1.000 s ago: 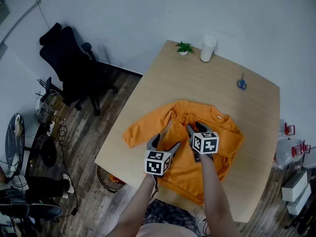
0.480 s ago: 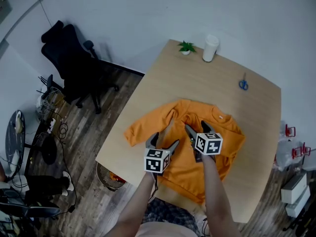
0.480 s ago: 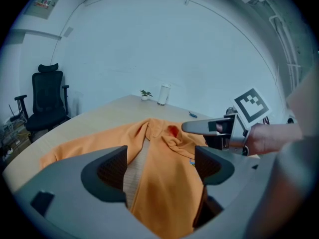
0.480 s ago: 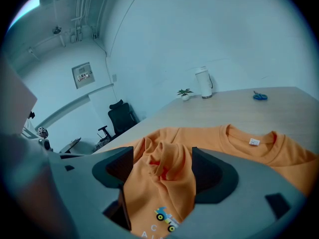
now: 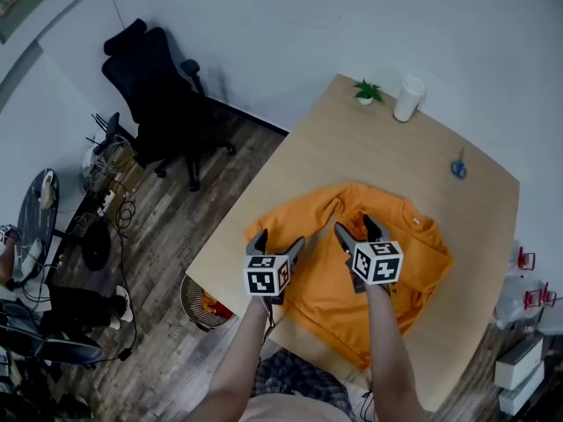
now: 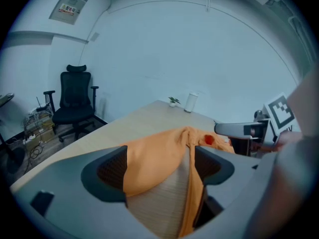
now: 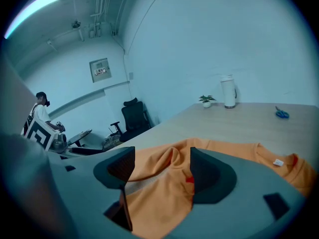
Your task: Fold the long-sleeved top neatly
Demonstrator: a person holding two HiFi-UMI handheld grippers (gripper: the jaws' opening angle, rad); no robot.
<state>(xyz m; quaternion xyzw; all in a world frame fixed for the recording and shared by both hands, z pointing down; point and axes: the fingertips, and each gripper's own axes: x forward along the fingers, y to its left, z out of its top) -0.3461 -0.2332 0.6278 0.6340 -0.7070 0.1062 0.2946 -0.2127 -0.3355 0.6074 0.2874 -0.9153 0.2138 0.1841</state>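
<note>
The orange long-sleeved top (image 5: 405,262) lies rumpled on the light wooden table (image 5: 352,139), with a bunched ridge running up its middle. My left gripper (image 5: 274,243) stands open over the top's left sleeve near the table's left edge. In the left gripper view the top (image 6: 154,156) shows beyond the wide jaws of the left gripper (image 6: 159,166). My right gripper (image 5: 358,231) hovers over the middle of the top. Its jaws have just been opening, and the cloth (image 7: 164,193) lies below the right gripper (image 7: 158,168), not pinched.
At the table's far end stand a small potted plant (image 5: 367,90) and a white cup (image 5: 408,98); blue scissors (image 5: 458,167) lie at the far right. A black office chair (image 5: 158,95) stands on the wood floor to the left, and a basket (image 5: 204,304) by the table's near-left corner.
My left gripper has slid left across the top toward the sleeve. The right gripper's jaws stand wider than a second ago, and it has lifted a little. The head view has shifted.
</note>
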